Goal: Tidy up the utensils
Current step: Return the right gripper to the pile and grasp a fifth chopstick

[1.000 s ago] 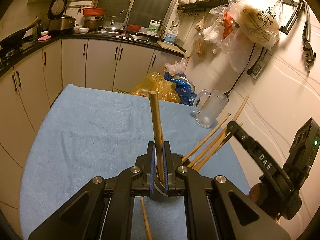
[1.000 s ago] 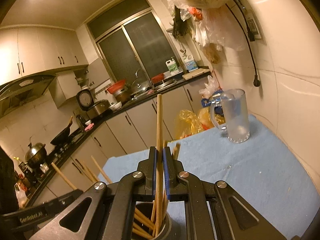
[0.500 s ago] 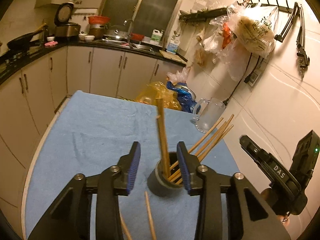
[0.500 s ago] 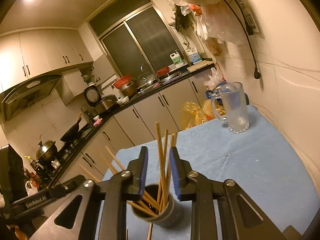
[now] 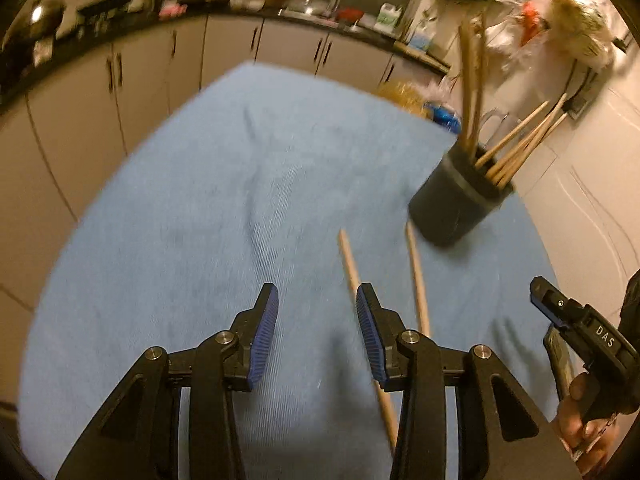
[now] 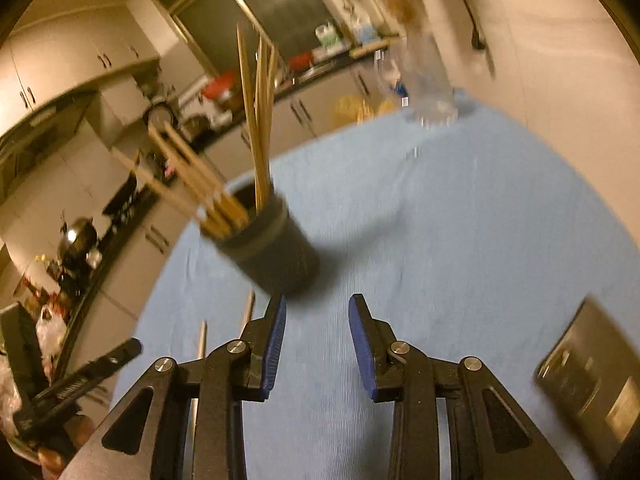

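Blue cloth covers the table. Dark cup stands on it, full of chopsticks. Two loose chopsticks lie flat just in front of the cup. Your left gripper and right gripper both have jaws apart, right's just been opening, nothing between the pads.

Dim warm yellow indoor light with no lamp in frame; both fisheye views motion-smeared, worst on the dark cylindrical holder of wooden chopsticks and the background kitchen counter, curved with black vignette at the corners, soft shadows on the blue towelling cloth.
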Action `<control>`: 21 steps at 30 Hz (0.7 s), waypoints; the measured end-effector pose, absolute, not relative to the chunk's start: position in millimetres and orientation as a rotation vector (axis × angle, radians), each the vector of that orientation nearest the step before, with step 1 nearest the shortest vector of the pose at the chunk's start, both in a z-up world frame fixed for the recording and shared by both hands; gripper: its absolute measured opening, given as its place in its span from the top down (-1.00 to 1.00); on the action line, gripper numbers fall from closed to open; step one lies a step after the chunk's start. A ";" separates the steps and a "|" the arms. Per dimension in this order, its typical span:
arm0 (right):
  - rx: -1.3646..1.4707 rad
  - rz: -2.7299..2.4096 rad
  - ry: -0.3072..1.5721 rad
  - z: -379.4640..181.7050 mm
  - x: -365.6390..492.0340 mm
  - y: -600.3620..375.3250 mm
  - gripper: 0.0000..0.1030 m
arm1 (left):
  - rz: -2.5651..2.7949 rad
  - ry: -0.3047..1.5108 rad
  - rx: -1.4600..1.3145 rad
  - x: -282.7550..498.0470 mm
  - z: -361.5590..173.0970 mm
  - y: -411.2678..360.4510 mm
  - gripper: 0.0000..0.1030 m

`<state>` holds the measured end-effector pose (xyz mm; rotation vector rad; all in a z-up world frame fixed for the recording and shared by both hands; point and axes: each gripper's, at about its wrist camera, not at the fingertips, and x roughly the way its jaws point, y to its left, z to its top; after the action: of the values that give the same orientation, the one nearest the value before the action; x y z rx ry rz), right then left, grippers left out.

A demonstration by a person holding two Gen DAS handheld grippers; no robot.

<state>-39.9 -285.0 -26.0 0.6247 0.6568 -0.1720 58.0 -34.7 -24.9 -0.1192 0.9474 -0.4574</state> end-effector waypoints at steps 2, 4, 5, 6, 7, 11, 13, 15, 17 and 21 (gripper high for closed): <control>0.615 -0.132 0.690 -31.3 -37.1 -275.4 0.32 | -0.461 0.970 -0.133 56.3 -31.0 -29.5 0.24; 0.614 -0.100 0.708 -31.6 -33.9 -267.8 0.32 | -0.468 0.965 -0.138 55.2 -28.2 -26.9 0.24; 0.614 -0.086 0.717 -32.3 -32.2 -264.7 0.32 | -0.473 0.961 -0.141 54.2 -26.5 -26.1 0.24; 0.611 -0.063 0.736 -31.6 -27.1 -260.3 0.32 | -0.481 0.957 -0.143 53.0 -25.7 -24.1 0.24; 0.609 -0.052 0.750 -30.6 -23.0 -257.8 0.32 | -0.484 0.958 -0.142 52.5 -25.0 -24.3 0.24; 0.602 -0.024 0.831 -37.4 1.6 -244.9 0.32 | -0.479 0.967 -0.130 53.8 -25.8 -26.2 0.24; 0.592 -0.023 0.867 -40.4 13.7 -235.9 0.32 | -0.475 0.970 -0.132 54.4 -26.5 -23.6 0.24; 0.563 -0.008 0.905 -43.0 24.1 -222.5 0.32 | -0.475 0.973 -0.134 55.1 -27.4 -21.8 0.24; 0.531 0.001 0.922 -44.4 30.9 -211.0 0.32 | -0.472 0.981 -0.138 56.7 -28.7 -19.3 0.24; 0.462 0.019 0.995 -56.4 42.0 -188.5 0.51 | -0.469 0.994 -0.148 58.8 -30.6 -14.1 0.24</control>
<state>42.0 -188.5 -56.4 0.4624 0.9952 0.0194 58.8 -14.1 -30.6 -0.1477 0.9944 -0.4692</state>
